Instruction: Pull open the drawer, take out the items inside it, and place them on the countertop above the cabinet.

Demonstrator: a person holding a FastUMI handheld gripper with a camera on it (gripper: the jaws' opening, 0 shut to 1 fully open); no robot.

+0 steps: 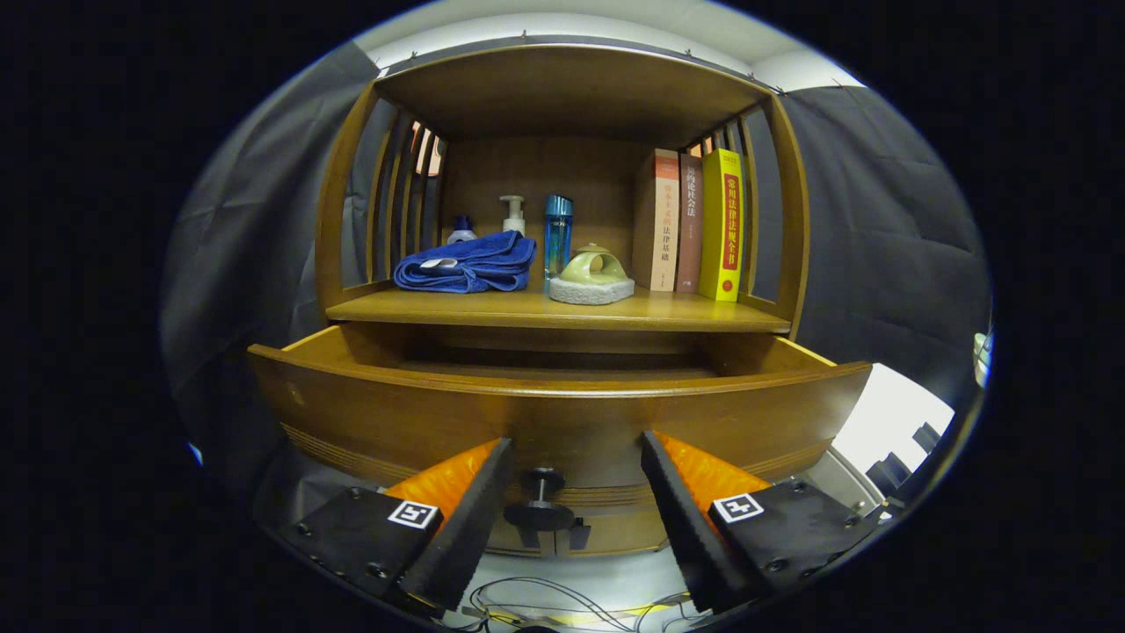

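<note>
The wooden drawer point(562, 413) of the cabinet is pulled out toward me, its curved front just ahead of my fingers. Its dark round knob point(542, 501) sits between my two fingers, and neither finger touches it. My gripper point(576, 457) is open and holds nothing. The drawer's inside is hidden behind its front panel, so I cannot see any items in it. Above the drawer lies the countertop point(668, 309), a wooden shelf surface inside the cabinet's open frame.
On the countertop sit a folded blue towel point(466, 264), a white pump bottle point(513, 214), a blue bottle point(557, 233), a green soap holder on a white pad point(591, 274) and three upright books point(694, 224). Cables point(545, 607) lie below the drawer.
</note>
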